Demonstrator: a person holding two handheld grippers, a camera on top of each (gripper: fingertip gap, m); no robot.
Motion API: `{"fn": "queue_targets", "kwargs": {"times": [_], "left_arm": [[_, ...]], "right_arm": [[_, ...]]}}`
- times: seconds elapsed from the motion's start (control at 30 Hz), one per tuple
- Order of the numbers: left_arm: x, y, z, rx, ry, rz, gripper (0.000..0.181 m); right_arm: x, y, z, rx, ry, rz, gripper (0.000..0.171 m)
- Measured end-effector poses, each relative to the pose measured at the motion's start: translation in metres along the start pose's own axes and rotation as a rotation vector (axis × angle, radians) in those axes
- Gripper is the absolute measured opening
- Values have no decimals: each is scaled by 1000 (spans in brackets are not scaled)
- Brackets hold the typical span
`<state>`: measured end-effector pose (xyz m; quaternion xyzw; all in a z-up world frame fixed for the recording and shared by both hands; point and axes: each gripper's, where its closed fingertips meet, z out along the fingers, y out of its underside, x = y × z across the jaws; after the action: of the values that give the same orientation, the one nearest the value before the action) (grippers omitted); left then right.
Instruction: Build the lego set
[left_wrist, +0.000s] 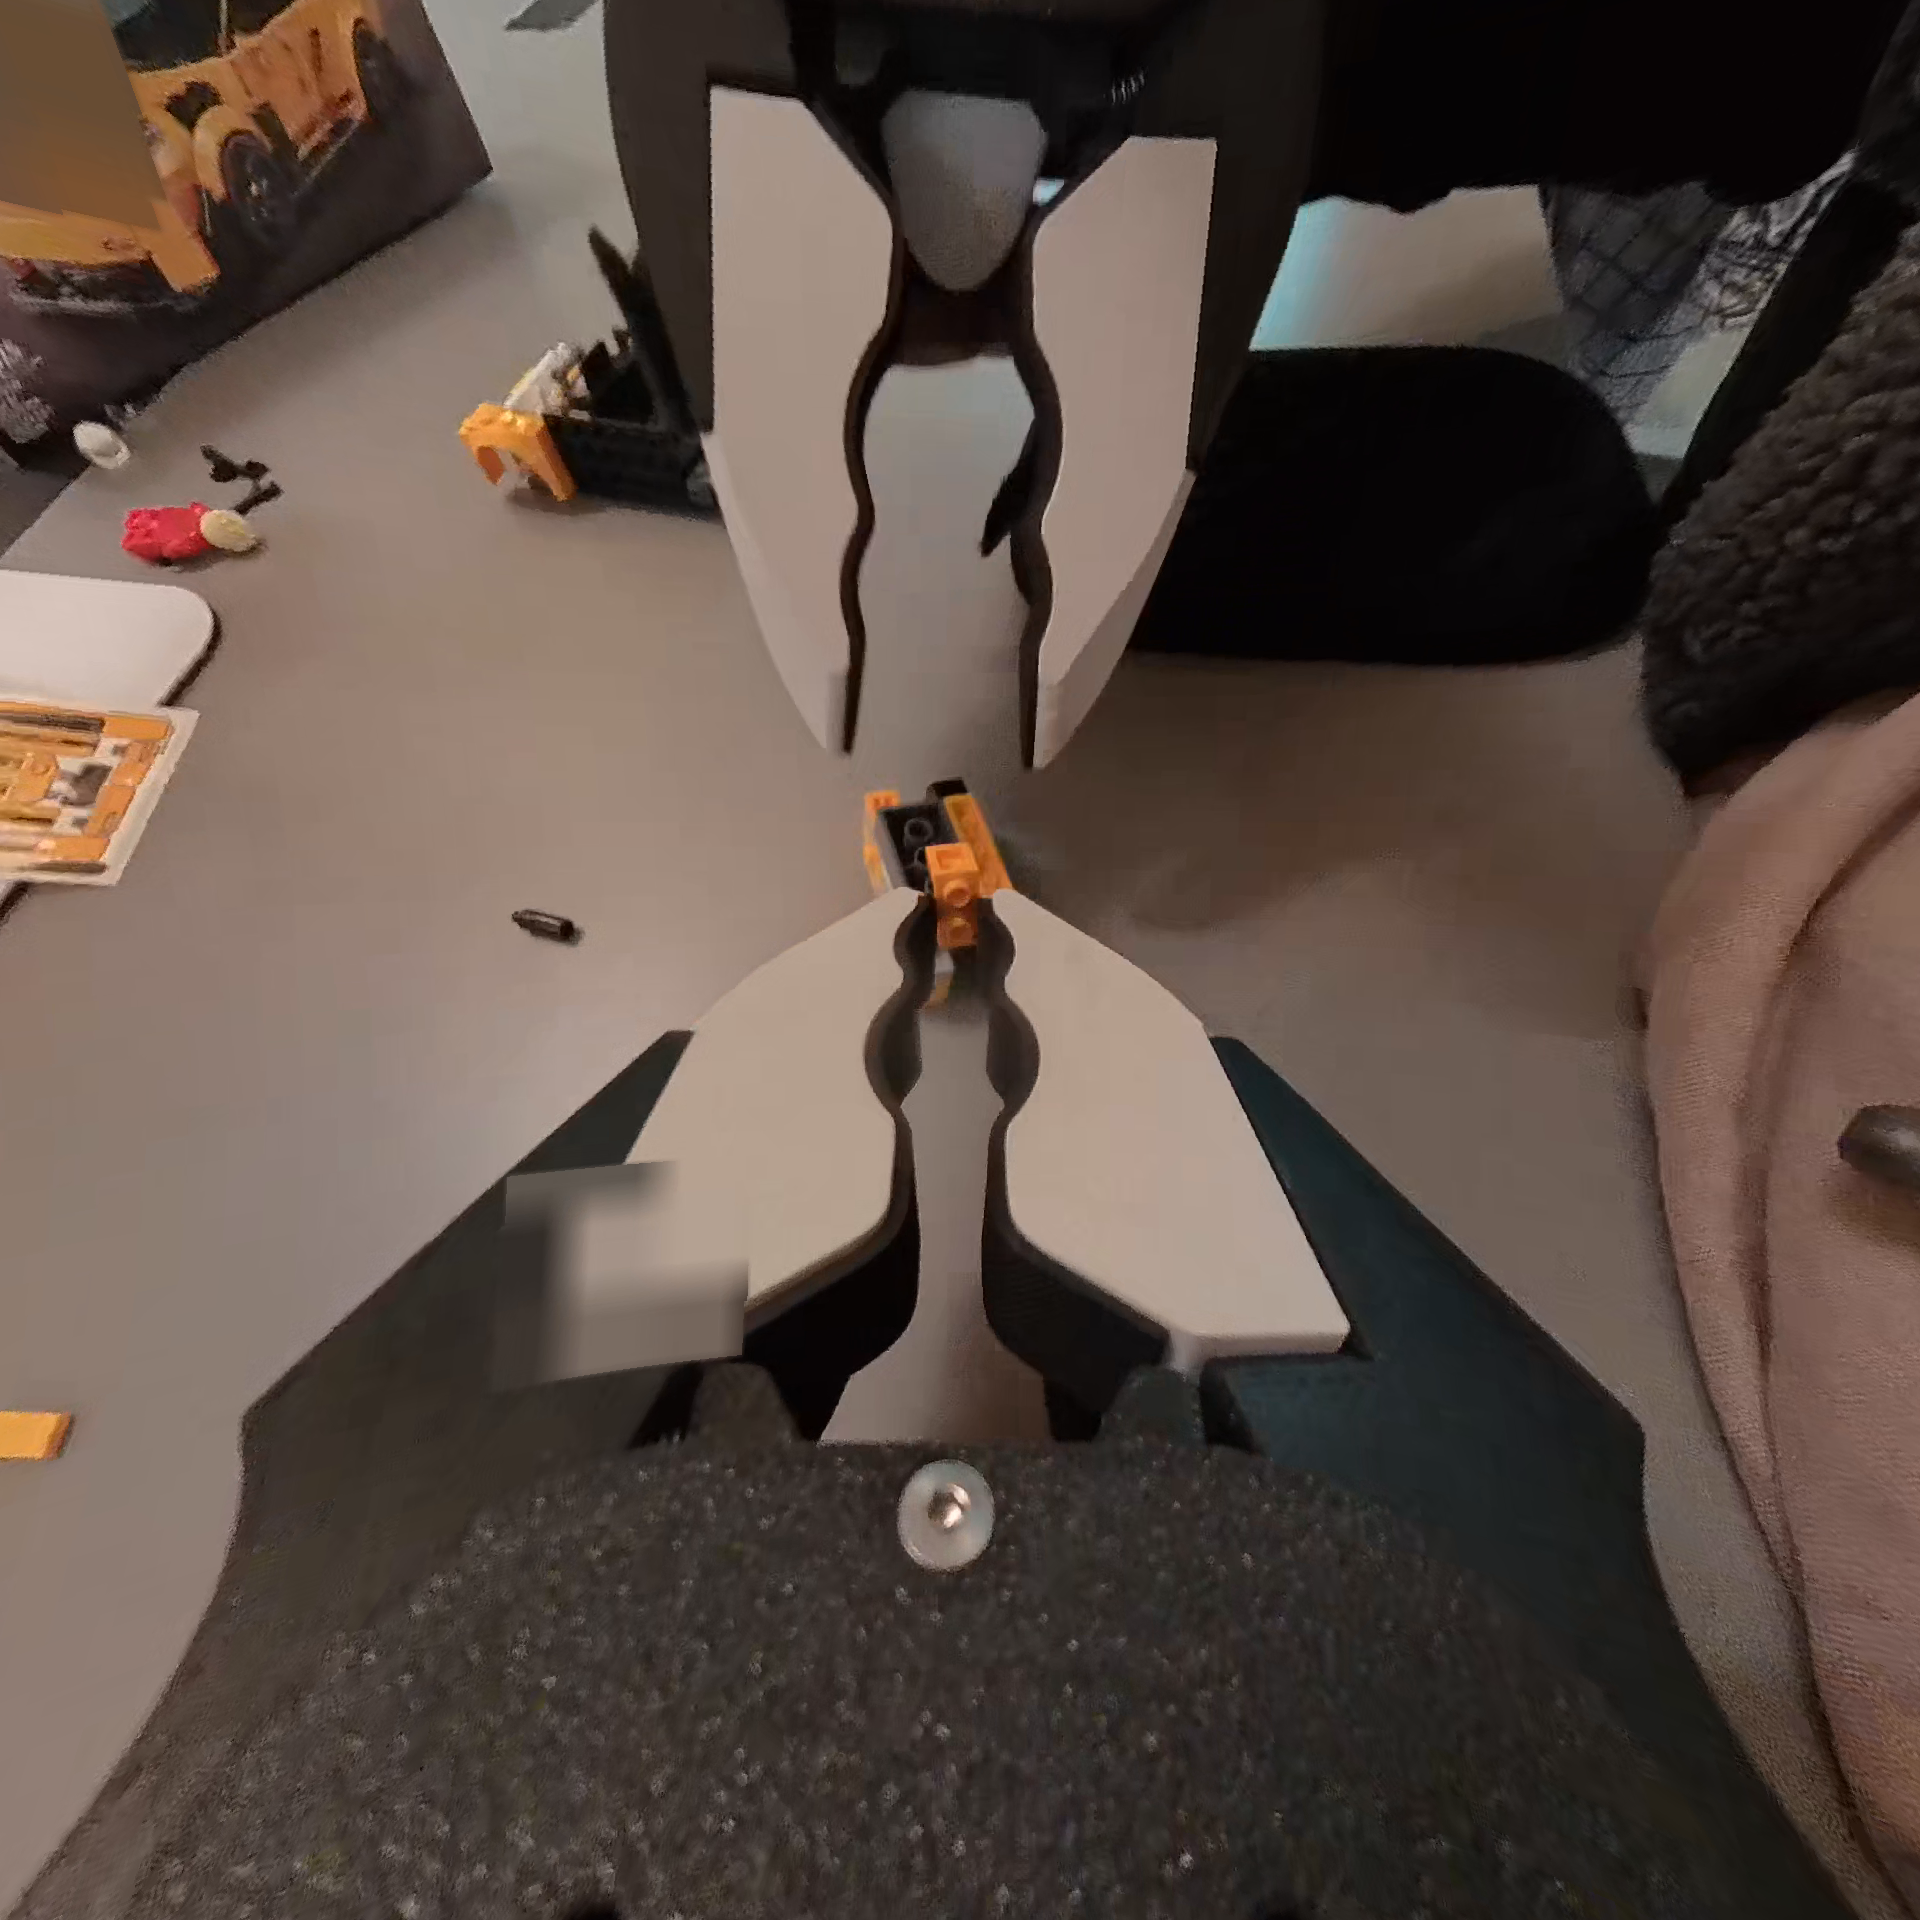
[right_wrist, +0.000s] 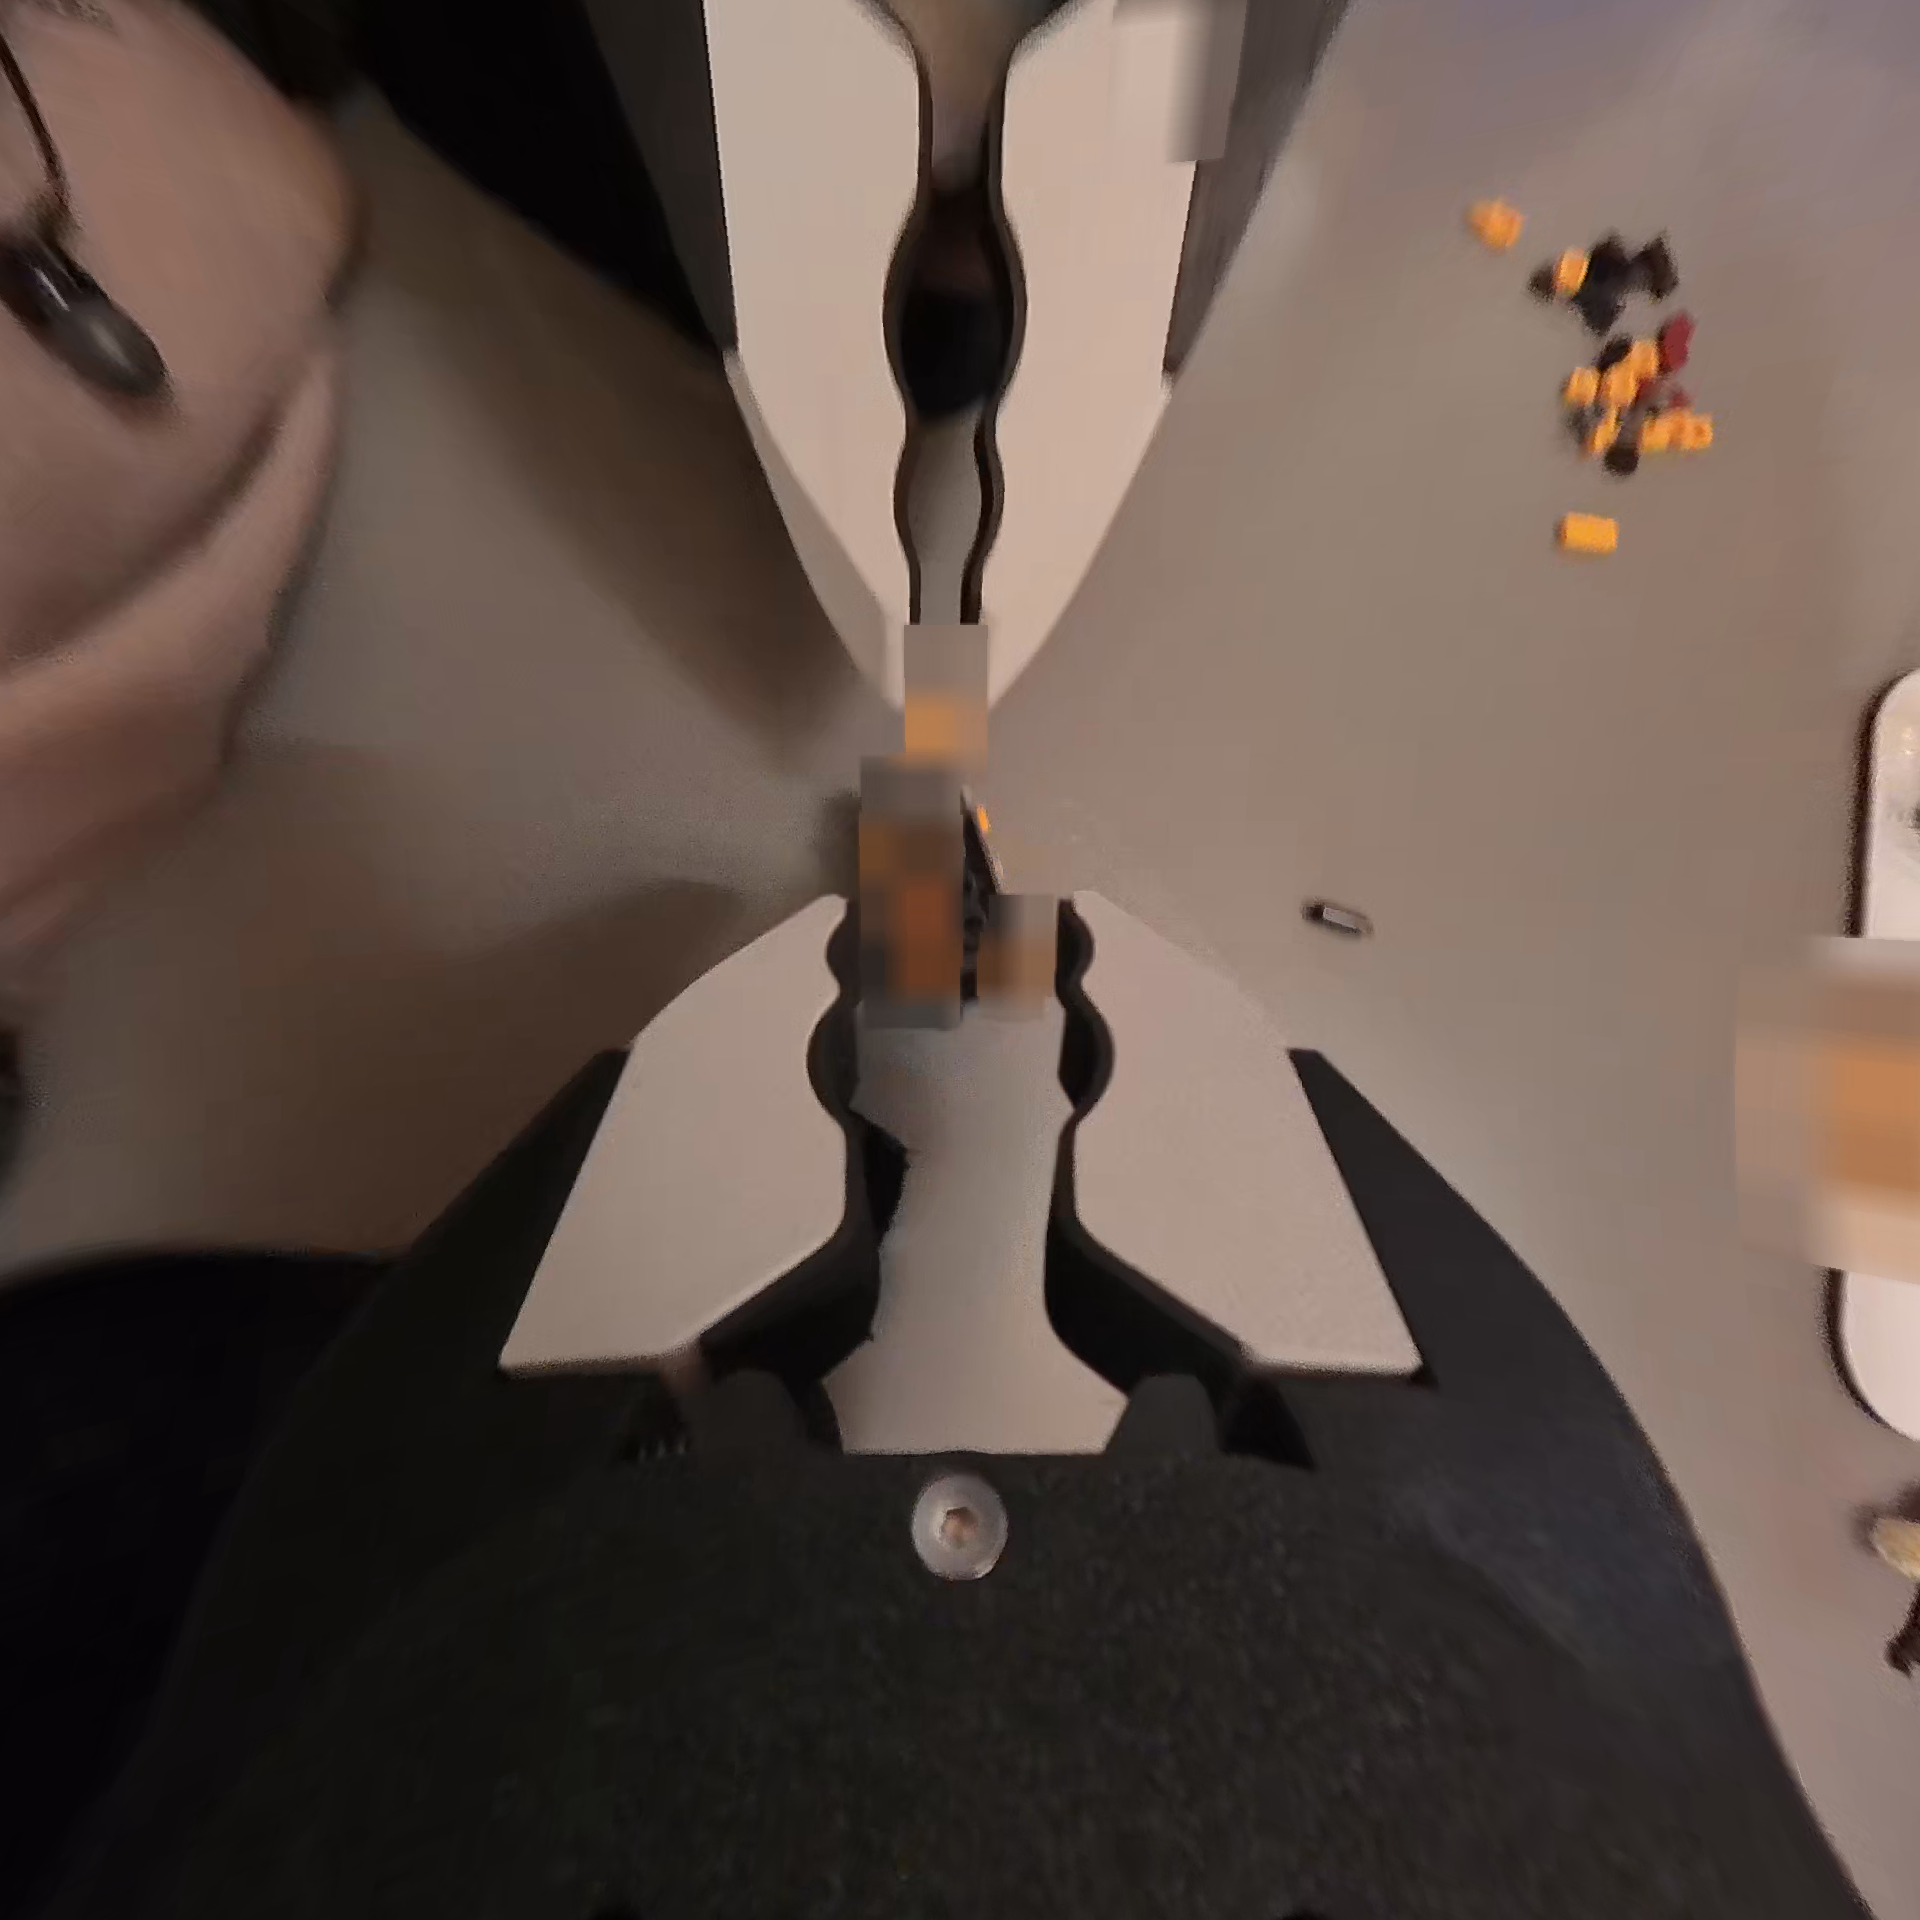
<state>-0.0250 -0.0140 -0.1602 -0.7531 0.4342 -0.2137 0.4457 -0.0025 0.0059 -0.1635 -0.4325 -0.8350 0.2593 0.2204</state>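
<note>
Left gripper (left_wrist: 953, 925) pinches small orange-and-black brick assembly (left_wrist: 935, 847), studs up, orange piece on top; right gripper (left_wrist: 940, 753) facing it, jaws slightly spread.

- The table (left_wrist: 436, 831) is plain grey.
- The left gripper (left_wrist: 953, 914) has white fingers edged in black on a speckled black body.
- The right gripper (left_wrist: 940, 753) also has white fingers with wavy black inner edges.
- The small brick assembly (left_wrist: 935, 847) is orange, black and light grey.
- The part-built car (left_wrist: 582, 442) is orange, black and white.
- The box (left_wrist: 208, 197) is dark, with a yellow-orange car pictured on it.
- The sticker sheet (left_wrist: 73, 795) is white with orange and black shapes.
- The loose bricks (right_wrist: 1621, 364) are orange, black and red.
- The sleeve (left_wrist: 1797, 1195) is pale pink.
</note>
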Motion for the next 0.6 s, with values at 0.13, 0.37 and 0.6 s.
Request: {"fn": "queue_targets", "kwargs": {"times": [0.13, 0.37, 0.6], "left_arm": [[-2, 12, 7, -53, -22, 7, 7], [-6, 18, 10, -86, -14, -33, 7], [-17, 4, -3, 26, -32, -124, 7]], "right_arm": [[-6, 21, 13, -3, -64, -15, 44], [0, 18, 38, 34, -90, -76, 29], [11, 2, 20, 253, -137, 122, 28]]}}
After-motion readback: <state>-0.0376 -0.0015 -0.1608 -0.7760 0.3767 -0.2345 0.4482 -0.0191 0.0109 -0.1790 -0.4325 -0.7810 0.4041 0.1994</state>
